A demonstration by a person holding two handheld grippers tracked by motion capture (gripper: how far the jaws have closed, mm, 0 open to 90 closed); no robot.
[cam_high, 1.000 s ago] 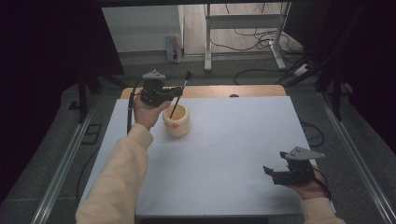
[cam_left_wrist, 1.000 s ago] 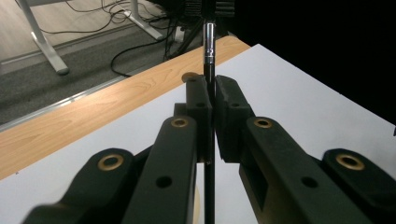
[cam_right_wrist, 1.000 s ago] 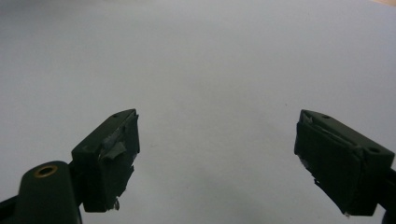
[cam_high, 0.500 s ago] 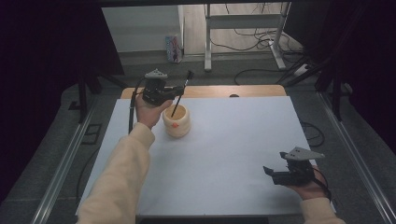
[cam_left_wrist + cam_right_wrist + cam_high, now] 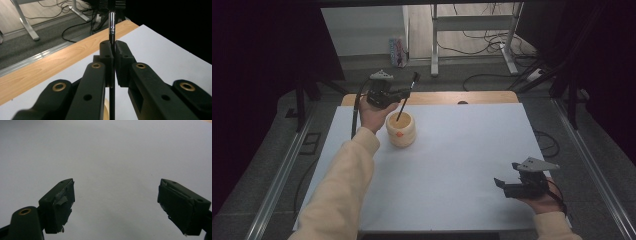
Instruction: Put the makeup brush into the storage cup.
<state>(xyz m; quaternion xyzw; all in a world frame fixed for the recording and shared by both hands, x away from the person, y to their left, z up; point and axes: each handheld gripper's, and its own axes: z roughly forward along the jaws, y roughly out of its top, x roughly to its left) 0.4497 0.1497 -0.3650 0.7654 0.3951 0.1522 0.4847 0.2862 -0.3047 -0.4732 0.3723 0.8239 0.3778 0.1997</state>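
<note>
The left gripper (image 5: pixel 404 93), clenched on a thin black brush (image 5: pixel 406 98) dipping into the cream pot (image 5: pixel 401 130), could tip it by dragging sideways.

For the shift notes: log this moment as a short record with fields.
left gripper: shut on a thin black stick
stick: tilted, lower end inside the cream cup
cup: upright on the white table, far left part
right gripper: jaws wide apart, nothing between them, over bare table at the near right
</note>
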